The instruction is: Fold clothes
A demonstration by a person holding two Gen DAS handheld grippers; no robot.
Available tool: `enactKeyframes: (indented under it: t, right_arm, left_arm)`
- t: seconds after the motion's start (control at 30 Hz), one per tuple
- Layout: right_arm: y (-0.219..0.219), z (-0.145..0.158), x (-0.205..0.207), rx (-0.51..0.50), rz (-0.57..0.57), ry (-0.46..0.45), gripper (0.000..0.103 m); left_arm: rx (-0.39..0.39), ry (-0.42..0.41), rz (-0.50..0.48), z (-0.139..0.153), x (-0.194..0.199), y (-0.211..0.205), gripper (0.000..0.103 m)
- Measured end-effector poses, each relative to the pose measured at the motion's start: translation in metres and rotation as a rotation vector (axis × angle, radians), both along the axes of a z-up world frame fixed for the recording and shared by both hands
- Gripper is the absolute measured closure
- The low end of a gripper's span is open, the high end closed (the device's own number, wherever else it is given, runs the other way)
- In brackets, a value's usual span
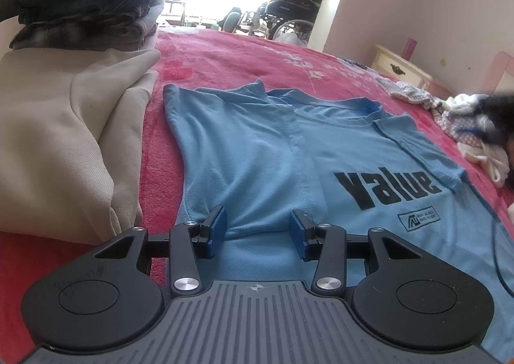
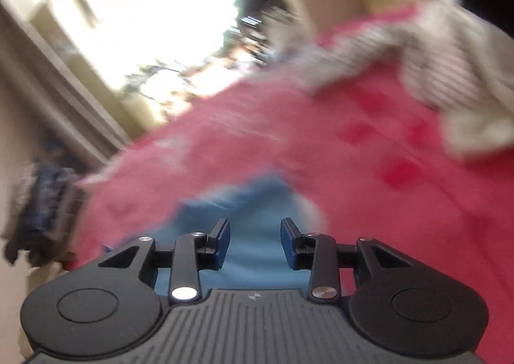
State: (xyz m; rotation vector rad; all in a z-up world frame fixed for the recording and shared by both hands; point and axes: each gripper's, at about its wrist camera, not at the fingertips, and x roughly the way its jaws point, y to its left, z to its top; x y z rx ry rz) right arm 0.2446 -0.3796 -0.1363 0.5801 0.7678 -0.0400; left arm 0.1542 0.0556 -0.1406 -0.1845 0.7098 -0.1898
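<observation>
A light blue T-shirt (image 1: 257, 145) printed "value" lies flat on the pink bedspread (image 1: 225, 56), its left side and its right sleeve folded in over the body. My left gripper (image 1: 258, 230) hovers over the shirt's near folded edge. Its blue pads (image 1: 218, 229) stand apart and do not press on the fabric. The right wrist view is tilted and blurred. There my right gripper (image 2: 255, 243) is open over a corner of the blue shirt (image 2: 244, 200), with nothing between its fingers.
A beige garment (image 1: 64, 139) lies left of the shirt, with a stack of folded clothes (image 1: 83, 4) behind it. Loose white and patterned clothes (image 1: 462, 126) (image 2: 449, 68) are heaped at the right. A cream nightstand (image 1: 398, 68) and a wheelchair (image 1: 289, 17) stand beyond the bed.
</observation>
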Motion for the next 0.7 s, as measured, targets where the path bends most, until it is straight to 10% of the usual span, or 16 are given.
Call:
enactKeyframes:
  t: [0.17,0.43,0.5,0.7]
  right_arm:
    - [-0.026,-0.035,-0.048,0.226,-0.137,0.116,0.066]
    - [0.004,-0.031,-0.042,-0.094,0.001,0.127,0.078]
    - [-0.012,-0.040,-0.043,-0.046,-0.069,0.151,0.103]
    - [-0.023,-0.036,-0.058,0.004,-0.174,0.208,0.103]
  left_arm:
    - [0.004,0.000,0.002,0.001,-0.001,0.000,0.060]
    - [0.000,-0.001,0.001,0.000,-0.001,0.001,0.060]
    - [-0.005,0.001,0.001,0.000,-0.001,0.001,0.060]
    - [-0.022,0.008,0.003,0.001,0.000,0.003,0.060]
